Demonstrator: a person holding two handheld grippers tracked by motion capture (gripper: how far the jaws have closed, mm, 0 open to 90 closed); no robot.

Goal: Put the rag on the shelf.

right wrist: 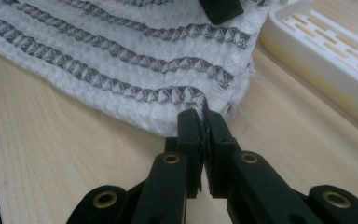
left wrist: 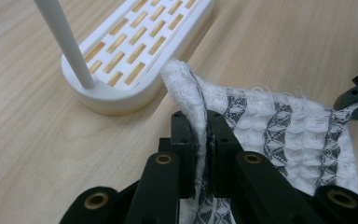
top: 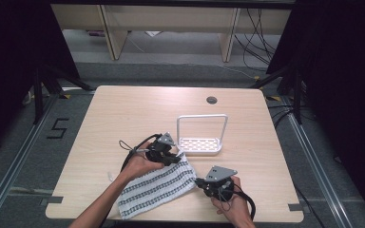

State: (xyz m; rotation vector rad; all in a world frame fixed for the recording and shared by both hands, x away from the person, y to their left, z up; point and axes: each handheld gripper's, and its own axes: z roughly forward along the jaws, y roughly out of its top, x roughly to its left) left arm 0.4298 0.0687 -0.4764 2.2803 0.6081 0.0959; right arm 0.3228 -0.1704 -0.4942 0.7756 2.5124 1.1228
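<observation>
Both grippers are the same build: matte black all over, with 2 flat, blocky jaws on chunky link arms and a brass-coloured ring at each pivot. The left gripper [top: 175,157] and right gripper [top: 198,182] each carry a grey 3-cornered plate on top, plus a black cable looping off the back. The person's forearms are bare, no sleeves in view.

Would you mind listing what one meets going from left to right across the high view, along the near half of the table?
Striped cloth → left gripper, shut on the cloth's far corner → white rack → right gripper, shut on the cloth's right corner. The cloth spans under both, so its place is by its left end.
</observation>
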